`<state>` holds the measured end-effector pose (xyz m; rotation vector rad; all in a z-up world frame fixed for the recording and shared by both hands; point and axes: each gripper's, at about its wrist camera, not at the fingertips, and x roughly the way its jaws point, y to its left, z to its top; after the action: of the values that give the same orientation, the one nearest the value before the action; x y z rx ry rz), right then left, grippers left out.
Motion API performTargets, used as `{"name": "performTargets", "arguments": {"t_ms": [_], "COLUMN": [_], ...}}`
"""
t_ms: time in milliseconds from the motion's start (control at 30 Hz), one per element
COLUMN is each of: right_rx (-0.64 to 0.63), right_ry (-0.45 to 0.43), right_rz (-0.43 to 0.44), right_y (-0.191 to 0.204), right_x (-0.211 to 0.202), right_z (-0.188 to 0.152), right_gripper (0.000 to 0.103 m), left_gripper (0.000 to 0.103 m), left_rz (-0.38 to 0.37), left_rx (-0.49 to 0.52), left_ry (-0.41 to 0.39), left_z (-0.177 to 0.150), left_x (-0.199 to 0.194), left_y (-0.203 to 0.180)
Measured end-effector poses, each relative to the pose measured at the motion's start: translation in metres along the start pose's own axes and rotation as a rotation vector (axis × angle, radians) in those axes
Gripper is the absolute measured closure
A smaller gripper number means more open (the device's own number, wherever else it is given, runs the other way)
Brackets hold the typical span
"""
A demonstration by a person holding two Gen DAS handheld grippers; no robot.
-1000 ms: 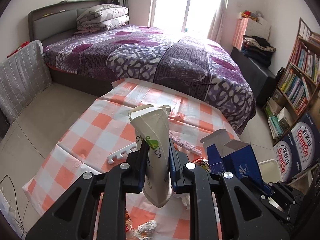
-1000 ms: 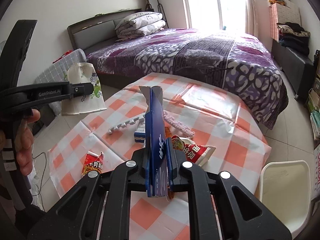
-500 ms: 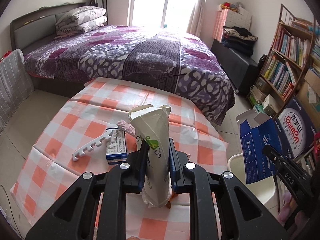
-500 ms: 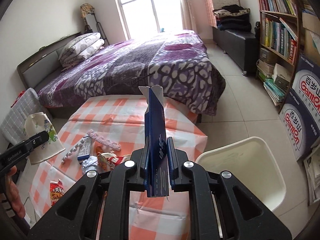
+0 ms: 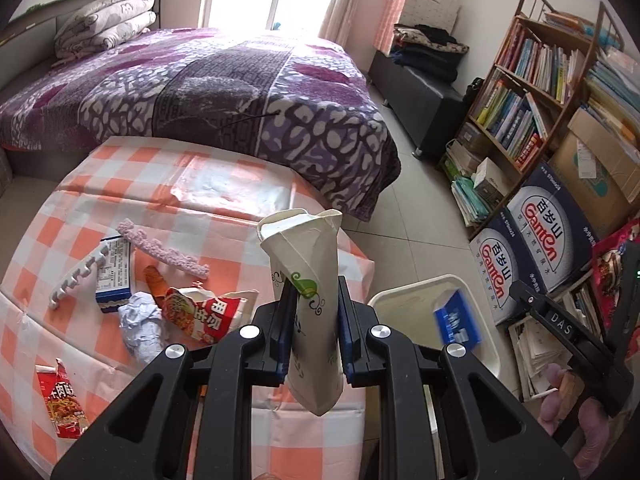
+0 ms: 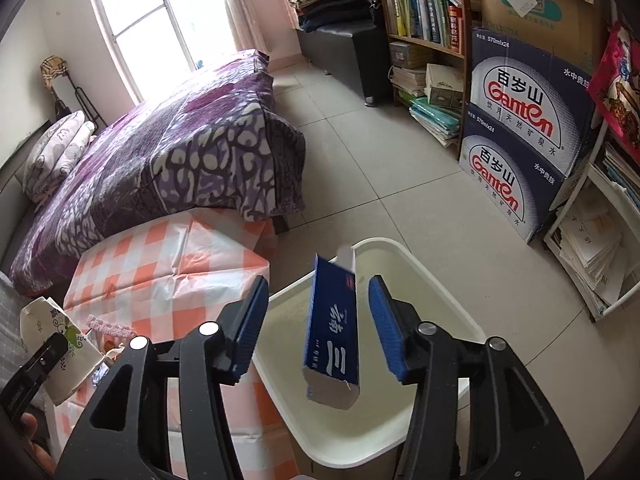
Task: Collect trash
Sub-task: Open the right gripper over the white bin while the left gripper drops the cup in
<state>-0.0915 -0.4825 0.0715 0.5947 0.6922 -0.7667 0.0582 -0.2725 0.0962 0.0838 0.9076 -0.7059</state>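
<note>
My left gripper [image 5: 313, 330] is shut on a crushed white paper cup [image 5: 306, 280] with a green leaf print, held upright over the table's right edge. The cup [image 6: 56, 344] also shows at the lower left of the right wrist view. My right gripper [image 6: 318, 326] hangs over the white bin [image 6: 436, 280], its jaws opening. A blue carton [image 6: 332, 332] drops free between the pads, touching neither. In the left wrist view the carton [image 5: 456, 320] is a blur inside the bin [image 5: 404, 292]. The right gripper [image 5: 560, 320] is seen from the side there.
The checked tablecloth [image 5: 180, 184] holds a red snack bag [image 5: 208, 314], crumpled paper [image 5: 142, 326], a small blue box [image 5: 114, 272], a white comb [image 5: 76, 276], a pink strip [image 5: 162, 248] and another red wrapper [image 5: 60, 400]. A bed [image 5: 200, 80], bookshelf [image 5: 532, 80] and water cartons [image 6: 524, 128] surround.
Both grippers swung right, from over the table toward the bin. The right gripper's jaws opened and let go of the blue carton, which now falls into the bin. The cup stays gripped.
</note>
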Motion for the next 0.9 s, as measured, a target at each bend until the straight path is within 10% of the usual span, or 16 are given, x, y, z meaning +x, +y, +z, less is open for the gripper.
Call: {"name": "performTargets", "arguments": {"t_ms": [700, 900], "right_rx": [0.209, 0.235], "right_ry": [-0.068, -0.079], "right_rz": [-0.122, -0.128], "right_y": [-0.087, -0.091], "right_x": [-0.01, -0.012], "right_z": [0.024, 0.026], "right_gripper": [0.014, 0.01], "left_gripper": [0.08, 0.041], "left_rz": [-0.224, -0.307], "left_rx": [0.148, 0.101], "left_ry": [0.165, 0.154], "left_z": [-0.032, -0.03], "left_x": [0.056, 0.054], "left_y": [-0.134, -0.136]}}
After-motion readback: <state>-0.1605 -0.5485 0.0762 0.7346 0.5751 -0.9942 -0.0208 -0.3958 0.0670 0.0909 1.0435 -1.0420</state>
